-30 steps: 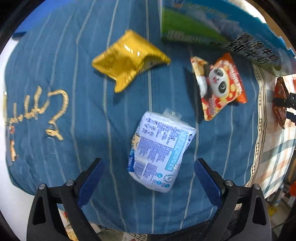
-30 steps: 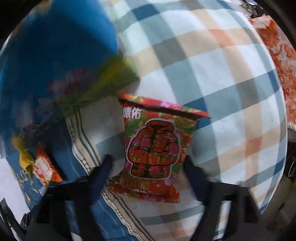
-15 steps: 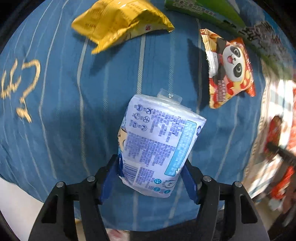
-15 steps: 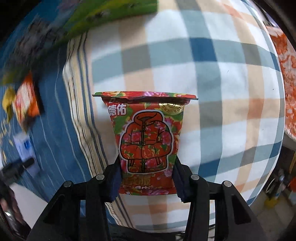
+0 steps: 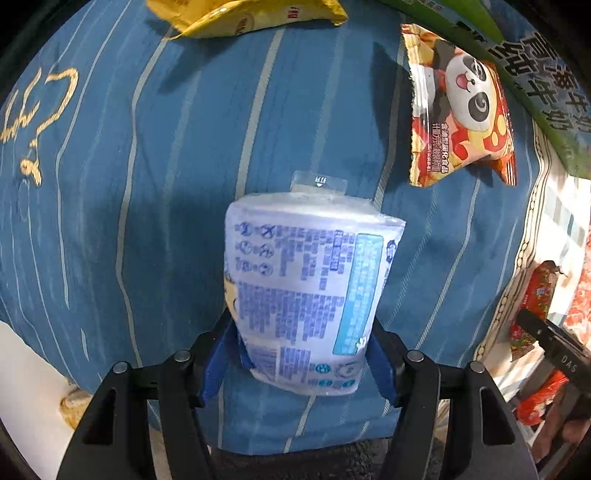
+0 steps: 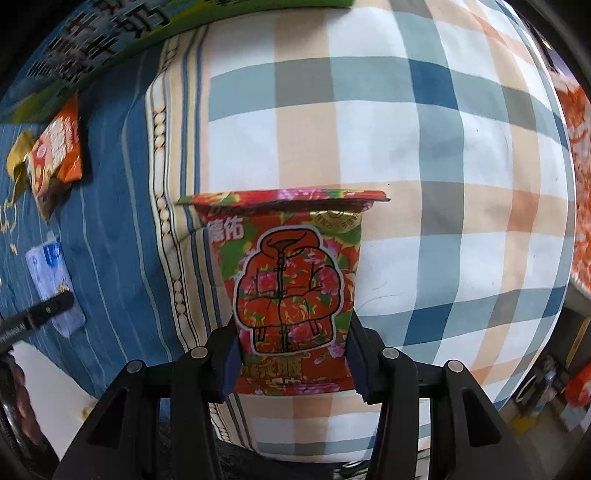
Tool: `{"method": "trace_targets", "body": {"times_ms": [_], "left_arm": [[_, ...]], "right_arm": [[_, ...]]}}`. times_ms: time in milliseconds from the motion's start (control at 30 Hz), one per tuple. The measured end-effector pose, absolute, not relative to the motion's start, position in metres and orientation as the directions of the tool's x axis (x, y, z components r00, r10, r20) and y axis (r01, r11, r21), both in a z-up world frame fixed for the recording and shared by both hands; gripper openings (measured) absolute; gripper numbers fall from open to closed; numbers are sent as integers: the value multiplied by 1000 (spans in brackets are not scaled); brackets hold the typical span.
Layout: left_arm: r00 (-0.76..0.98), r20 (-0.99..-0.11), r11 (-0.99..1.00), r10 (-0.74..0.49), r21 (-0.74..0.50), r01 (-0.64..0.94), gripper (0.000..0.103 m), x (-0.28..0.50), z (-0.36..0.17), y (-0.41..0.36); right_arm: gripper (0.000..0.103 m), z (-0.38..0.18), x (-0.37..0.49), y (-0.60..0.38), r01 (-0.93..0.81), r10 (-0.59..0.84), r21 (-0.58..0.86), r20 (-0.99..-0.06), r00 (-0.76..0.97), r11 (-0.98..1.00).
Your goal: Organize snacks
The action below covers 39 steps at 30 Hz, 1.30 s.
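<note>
**Both tools gripping a snack pack over the bedding**

The left tool (image 5: 301, 363) is closed on a white pack with blue print (image 5: 308, 291), its blue pads (image 5: 214, 363) pressed against the pack's lower sides. The pack stands up between the fingers with its clear sealed tab at the far end, over a blue striped cover (image 5: 147, 184) that carries yellow embroidery at the left edge. Beyond the pack, apart from it, a yellow snack bag (image 5: 255, 14) lies at the top of the left wrist view, and a red panda-print snack bag (image 5: 461, 107) lies to the right of it. A green and blue milk carton box (image 5: 535, 74) runs along the upper right, just beside the panda bag.

The right tool (image 6: 293, 367) is clamped on a red floral snack bag with a padded-jacket drawing (image 6: 291, 284), gripping its lower part from both sides. The bag's sealed top edge points away from the camera. Behind it is a plaid sheet (image 6: 424, 166) in white, peach, grey and blue. The blue striped cover shows at the left of this view, with the panda-print bag, the yellow bag and the white pack held by the other tool seen small and partly blurred there.
</note>
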<state>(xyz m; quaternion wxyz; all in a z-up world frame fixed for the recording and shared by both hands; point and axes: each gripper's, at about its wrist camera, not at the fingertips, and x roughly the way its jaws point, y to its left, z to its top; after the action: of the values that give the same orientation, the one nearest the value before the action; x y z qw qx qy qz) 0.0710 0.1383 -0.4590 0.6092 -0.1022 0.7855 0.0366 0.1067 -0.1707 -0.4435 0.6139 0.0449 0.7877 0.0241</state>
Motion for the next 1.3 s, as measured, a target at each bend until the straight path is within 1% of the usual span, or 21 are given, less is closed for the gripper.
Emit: {"method": "trace_targets", "body": {"times_ms": [133, 267, 367, 400, 500, 733, 967, 1167, 1300], "left_arm": [[-226, -969, 978, -97, -52, -200, 63, 74, -463, 136], [-217, -973, 983, -77, -37, -182, 63, 79, -460, 127], [-207, -977, 988, -50, -18, -155, 56, 83, -454, 127], [-203, -978, 990, -41, -12, -144, 54, 82, -450, 110], [-197, -980, 993, -22, 1, -116, 50, 83, -446, 97], [-175, -985, 997, -9, 5, -80, 45, 69, -437, 69], [-75, -997, 999, -31, -29, -23, 45, 59, -392, 34], [5, -998, 998, -63, -63, 18, 45, 53, -349, 10], [47, -994, 995, -97, -96, 26, 45, 56, -321, 17]], "right_arm": [[52, -448, 110, -177, 88, 109, 91, -965, -237, 992], [52, -449, 110, -172, 94, 75, 55, -972, -223, 994], [49, -447, 108, -166, 95, 43, 24, -976, -212, 995], [49, -446, 107, -164, 95, 34, 15, -977, -209, 995], [48, -443, 107, -160, 101, 17, -3, -979, -204, 995], [46, -429, 101, -147, 98, 34, 15, -980, -198, 995], [46, -400, 91, -121, 61, 82, 73, -984, -159, 995], [46, -358, 87, -98, 10, 129, 128, -986, -103, 992], [46, -325, 84, -87, -20, 151, 153, -987, -58, 988]]}}
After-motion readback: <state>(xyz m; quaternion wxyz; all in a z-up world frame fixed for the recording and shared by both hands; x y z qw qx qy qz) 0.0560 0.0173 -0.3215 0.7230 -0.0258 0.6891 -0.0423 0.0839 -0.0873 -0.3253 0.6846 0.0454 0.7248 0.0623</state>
